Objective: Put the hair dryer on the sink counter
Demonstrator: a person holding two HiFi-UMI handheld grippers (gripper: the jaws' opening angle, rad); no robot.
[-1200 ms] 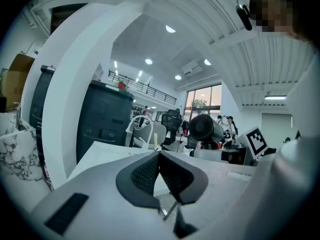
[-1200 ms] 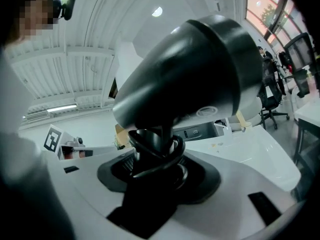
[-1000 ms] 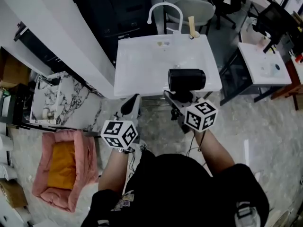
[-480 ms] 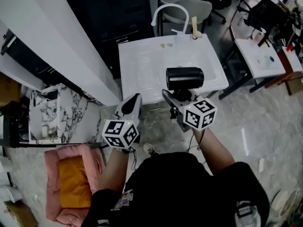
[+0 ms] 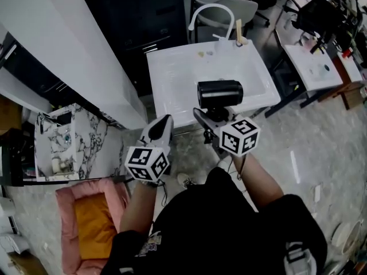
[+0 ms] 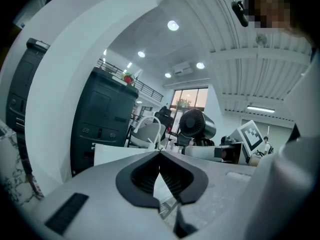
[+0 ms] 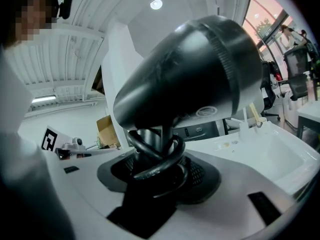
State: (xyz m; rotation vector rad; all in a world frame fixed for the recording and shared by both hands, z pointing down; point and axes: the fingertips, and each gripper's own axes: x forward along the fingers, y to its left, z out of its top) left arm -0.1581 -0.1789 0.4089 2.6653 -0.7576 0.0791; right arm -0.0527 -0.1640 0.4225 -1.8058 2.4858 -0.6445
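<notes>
I stand on a marbled floor [image 5: 309, 148] in a cluttered workshop, facing a white table [image 5: 172, 90] with a sink and a curved tap [image 5: 198, 11]. My right hand-held gripper [image 5: 213, 119] clamps the handle of the hair dryer [image 5: 219, 93], holding it over the table's near edge. Its barrel lies left to right, vented end facing left. My left hand-held gripper [image 5: 163, 125] is closed and empty.

The hair dryer [image 5: 219, 93] is over the sink counter's [image 5: 178, 79] near right part.

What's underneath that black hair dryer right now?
In the head view, the hair dryer, gripped by its handle in the right tongs, is over the front right of the white sink counter. The counter patch directly below is hidden by its body.
</notes>
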